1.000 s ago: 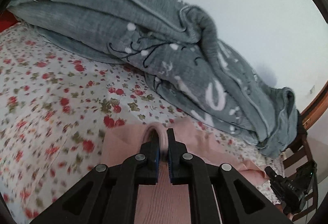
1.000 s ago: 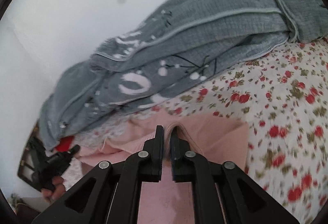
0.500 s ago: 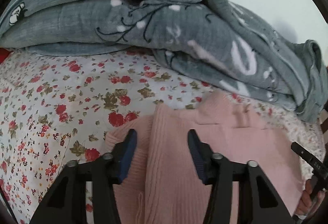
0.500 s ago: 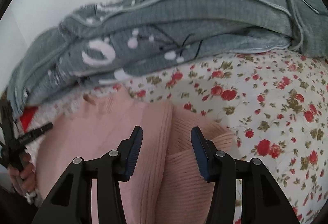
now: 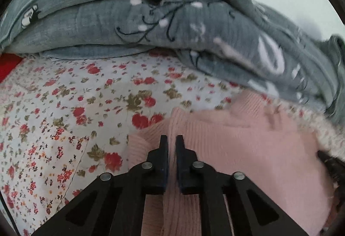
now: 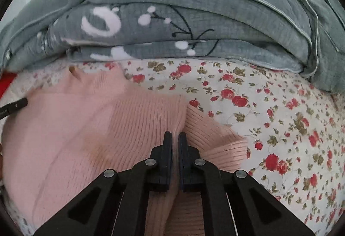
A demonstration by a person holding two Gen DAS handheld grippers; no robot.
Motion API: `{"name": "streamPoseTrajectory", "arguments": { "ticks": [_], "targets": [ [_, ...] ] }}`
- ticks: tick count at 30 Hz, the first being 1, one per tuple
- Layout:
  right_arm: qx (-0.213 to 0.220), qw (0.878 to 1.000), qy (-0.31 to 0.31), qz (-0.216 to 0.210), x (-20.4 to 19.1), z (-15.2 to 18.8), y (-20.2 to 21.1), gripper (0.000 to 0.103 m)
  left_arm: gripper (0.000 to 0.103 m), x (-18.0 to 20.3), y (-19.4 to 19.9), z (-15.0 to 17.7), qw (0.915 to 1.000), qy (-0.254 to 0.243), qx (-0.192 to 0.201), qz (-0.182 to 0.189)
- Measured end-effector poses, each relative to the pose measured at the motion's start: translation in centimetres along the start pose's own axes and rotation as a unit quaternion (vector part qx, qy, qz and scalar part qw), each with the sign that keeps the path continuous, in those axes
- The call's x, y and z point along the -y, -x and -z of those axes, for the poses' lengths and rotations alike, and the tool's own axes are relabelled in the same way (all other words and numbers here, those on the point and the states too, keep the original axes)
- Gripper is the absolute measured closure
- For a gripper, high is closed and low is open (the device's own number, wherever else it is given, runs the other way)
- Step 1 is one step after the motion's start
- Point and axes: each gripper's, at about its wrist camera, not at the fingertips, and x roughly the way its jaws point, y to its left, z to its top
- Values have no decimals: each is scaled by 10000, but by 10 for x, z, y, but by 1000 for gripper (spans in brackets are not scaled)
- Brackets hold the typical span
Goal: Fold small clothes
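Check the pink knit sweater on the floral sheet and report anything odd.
The pink ribbed knit sweater carries a faint brownish stain near its middle, left of the right gripper. Otherwise nothing stands out.

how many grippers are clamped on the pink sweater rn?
2. Left gripper pinches a ribbed fold at the sweater's left edge; right gripper pinches a fold at its right edge. Both have just closed on it.

no readable text, faint print on a black bar [image 6: 13, 106] too small to make out
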Motion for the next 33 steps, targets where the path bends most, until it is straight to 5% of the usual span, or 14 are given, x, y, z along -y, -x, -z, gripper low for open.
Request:
{"name": "streamPoseTrajectory", "arguments": {
  "ticks": [2,4,5,9,15,19,27,33],
  "targets": [
    [117,9999,-60,-31,3,-2,12,83,90,4,3,0,9999,-120,-2,-64],
    [202,9995,-225,5,8,-3,25,48,86,4,9,-1,9999,-143,1,-38],
    [302,9990,-323,-65,13,-2,34,45,83,3,14,-1,9999,-132,3,-41],
    [470,9964,-658,-265,29,8,66,37,53,-1,36,4,9999,-127,107,30],
    [267,9944,-888,-500,41,27,82,33,47,-15,67,20,9996,-68,110,252],
    [122,9932,-886,-751,37,43,80,32,35,-35,81,37,9971,168,89,736],
    [-312,9928,-894,-739,27,60,52,29,34,-45,37,52,9896,479,-631,1200],
    [-427,9887,-1111,-911,37,47,35,25,34,-50,17,43,9852,822,-527,1412]
  ]
}}
